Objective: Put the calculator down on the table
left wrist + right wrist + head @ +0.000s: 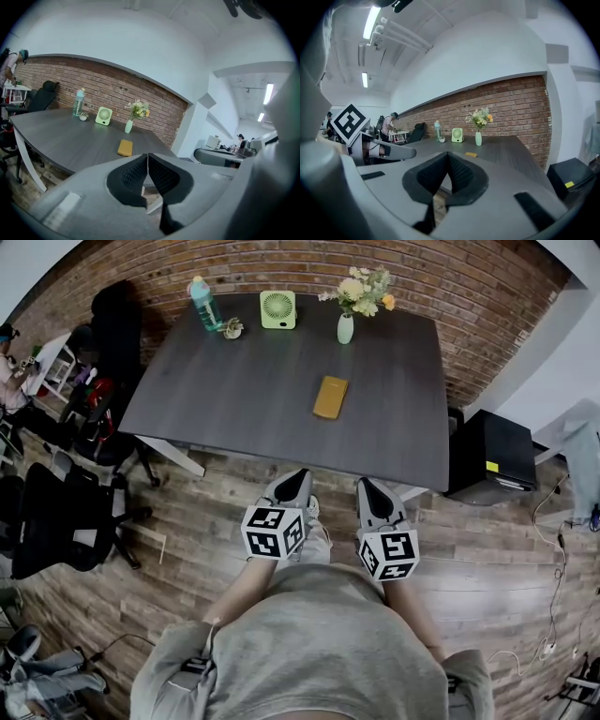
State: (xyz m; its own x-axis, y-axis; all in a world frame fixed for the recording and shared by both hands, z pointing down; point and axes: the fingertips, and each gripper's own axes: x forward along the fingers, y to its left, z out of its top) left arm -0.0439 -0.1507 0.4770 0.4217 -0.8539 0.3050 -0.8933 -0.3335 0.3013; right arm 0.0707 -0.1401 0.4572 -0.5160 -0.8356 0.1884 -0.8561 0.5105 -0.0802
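Observation:
The yellow calculator lies flat on the dark grey table, right of its middle; it also shows in the left gripper view and, small, in the right gripper view. Both grippers hang side by side in front of the table's near edge, close to the person's body and well short of the calculator. The left gripper is shut with nothing in it. The right gripper also has its pads together at the tips and holds nothing.
Along the table's far edge stand a teal bottle, a small pot, a green fan and a vase of flowers. Black office chairs stand at the left, a black box on the floor at the right.

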